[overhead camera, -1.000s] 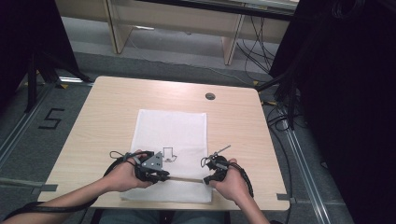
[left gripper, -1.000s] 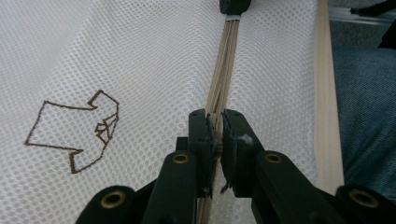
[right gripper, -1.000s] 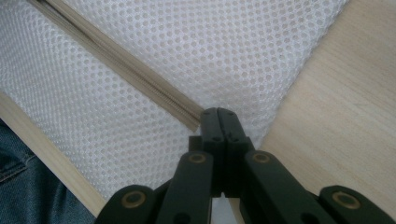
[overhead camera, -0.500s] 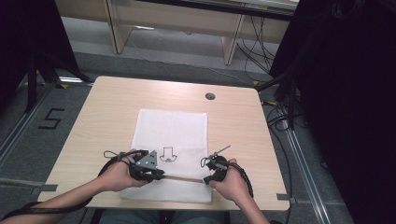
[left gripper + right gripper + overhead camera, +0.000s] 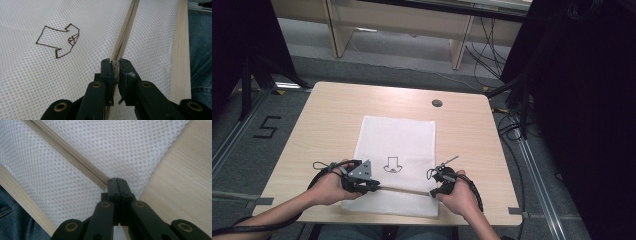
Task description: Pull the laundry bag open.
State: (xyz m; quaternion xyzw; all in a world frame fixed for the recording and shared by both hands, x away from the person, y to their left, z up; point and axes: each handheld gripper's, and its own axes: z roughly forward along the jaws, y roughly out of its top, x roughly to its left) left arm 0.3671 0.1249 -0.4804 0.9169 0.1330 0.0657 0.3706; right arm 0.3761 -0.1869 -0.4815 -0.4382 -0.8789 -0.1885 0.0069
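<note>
A white mesh bag lies flat on the wooden table, with a small brown outline drawing on it. A beige zipper runs across its near end. My left gripper is at the zipper's left part, and in the left gripper view its jaws are shut on a beige piece of the zipper. My right gripper is at the zipper's right end. In the right gripper view it is shut on the mesh right where the zipper ends.
A round cable hole sits in the table's far right part. Bare wood lies to the bag's right. The near table edge runs close behind the zipper, with the person's jeans below it. Floor, desk legs and cables lie beyond.
My left gripper has slid left along the zipper, widening the gap to the right gripper. The right gripper has stayed in place.
</note>
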